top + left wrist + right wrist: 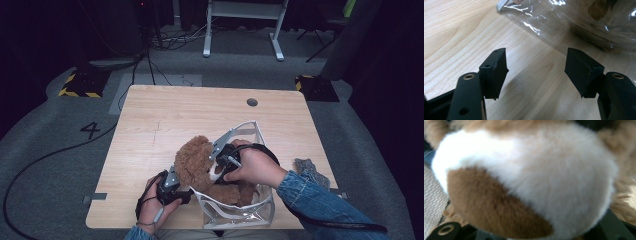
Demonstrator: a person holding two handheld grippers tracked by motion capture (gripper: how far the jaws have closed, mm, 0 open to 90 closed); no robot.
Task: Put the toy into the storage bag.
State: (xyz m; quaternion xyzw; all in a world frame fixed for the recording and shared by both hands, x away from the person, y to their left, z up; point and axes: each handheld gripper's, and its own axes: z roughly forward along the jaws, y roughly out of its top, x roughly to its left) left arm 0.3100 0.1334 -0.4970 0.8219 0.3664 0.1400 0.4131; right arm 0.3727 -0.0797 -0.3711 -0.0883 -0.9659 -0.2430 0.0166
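Teddy bear [197, 162]: curly mid-brown fur; muzzle [544, 177] white, with a darker brown patch at its lower edge. Bag [235, 207]: clear plastic with bright glints, edged in a white trim. Left tool [536, 72] and right tool [220, 167]: matt black jaws, with brass-coloured rings at the screw holes; grey plates on top. Bench [165, 115]: pale wood with a fine lengthwise grain. Sleeve [315, 197]: blue denim. Floor [55, 135]: grey carpet; yellow-and-black hazard stripes on a block [80, 82].
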